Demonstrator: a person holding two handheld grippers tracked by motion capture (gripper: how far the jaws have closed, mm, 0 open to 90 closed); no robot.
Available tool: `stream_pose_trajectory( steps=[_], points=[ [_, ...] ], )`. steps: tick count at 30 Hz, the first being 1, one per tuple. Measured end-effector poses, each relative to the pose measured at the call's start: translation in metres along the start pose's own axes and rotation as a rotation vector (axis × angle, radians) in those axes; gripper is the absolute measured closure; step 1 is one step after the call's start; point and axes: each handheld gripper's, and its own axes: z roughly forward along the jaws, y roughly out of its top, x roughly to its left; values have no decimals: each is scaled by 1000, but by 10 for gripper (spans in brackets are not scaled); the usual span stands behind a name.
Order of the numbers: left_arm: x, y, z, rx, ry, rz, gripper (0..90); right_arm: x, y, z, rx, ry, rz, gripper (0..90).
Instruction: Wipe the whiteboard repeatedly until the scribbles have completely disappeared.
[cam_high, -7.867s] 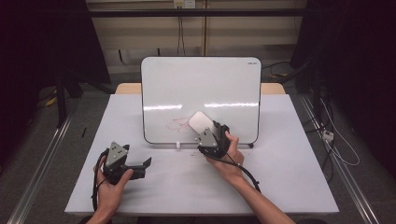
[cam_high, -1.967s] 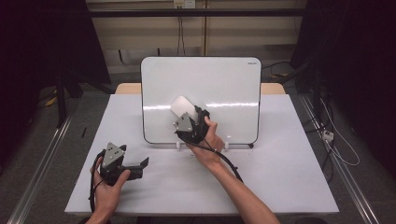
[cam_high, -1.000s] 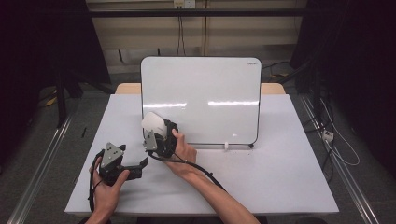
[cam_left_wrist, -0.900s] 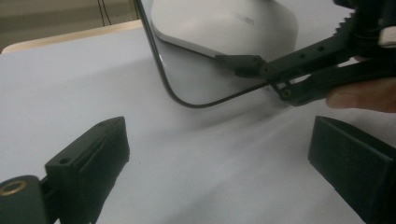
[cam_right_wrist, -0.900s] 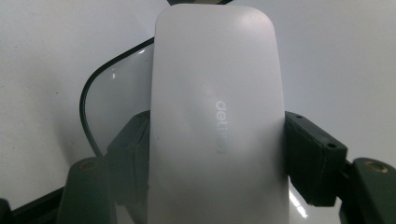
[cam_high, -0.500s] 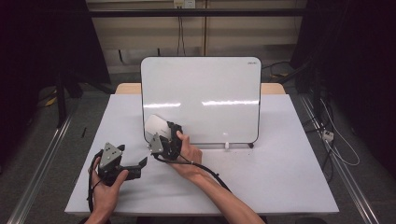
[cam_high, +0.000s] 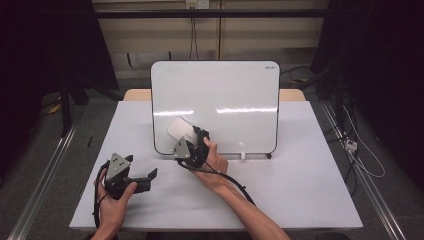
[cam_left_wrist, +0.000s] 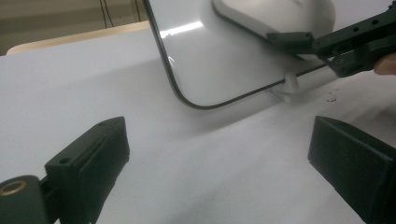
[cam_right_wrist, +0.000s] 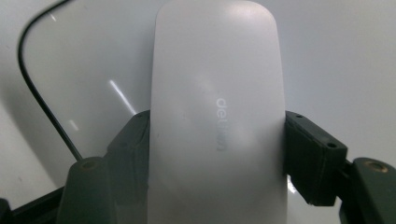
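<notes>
A white board (cam_high: 215, 100) stands upright at the back of the table. My right gripper (cam_high: 186, 140) is shut on a white eraser (cam_high: 180, 131) and holds it flat against the board's lower left area. In the right gripper view both fingers (cam_right_wrist: 310, 154) clamp the eraser (cam_right_wrist: 217, 107) by its long sides, with the board (cam_right_wrist: 336, 56) behind it. My left gripper (cam_high: 142, 181) rests on the table in front of the board's left corner, open with nothing between its jaws (cam_left_wrist: 219, 168). The left gripper view has the eraser (cam_left_wrist: 275, 16) and the board's rounded corner (cam_left_wrist: 210, 60) ahead of it.
The white table (cam_high: 300, 190) has free room to the right of the arms. A small white foot (cam_high: 243, 156) props the board at its bottom edge. The right gripper's cable (cam_high: 235, 185) trails along the forearm. Dark floor and rails flank the table.
The right gripper has slid the eraser to the right and slightly up along the board's lower left part. The left gripper has stayed in place.
</notes>
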Motion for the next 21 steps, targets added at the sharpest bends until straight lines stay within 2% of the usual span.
stream_pose_trajectory(
  steps=[7, 12, 21],
  points=[
    [0, 0, 0, 1, 5, 0, 51, -24, -28, -11, 30, -26, 31, 312],
    [0, 0, 0, 3, 7, 1, 51, -42, -45, -18, 57, -42, 71, 312],
    [0, 0, 1, 6, 7, 0, 51, -72, -77, -32, 104, -70, 171, 312]
  ],
)
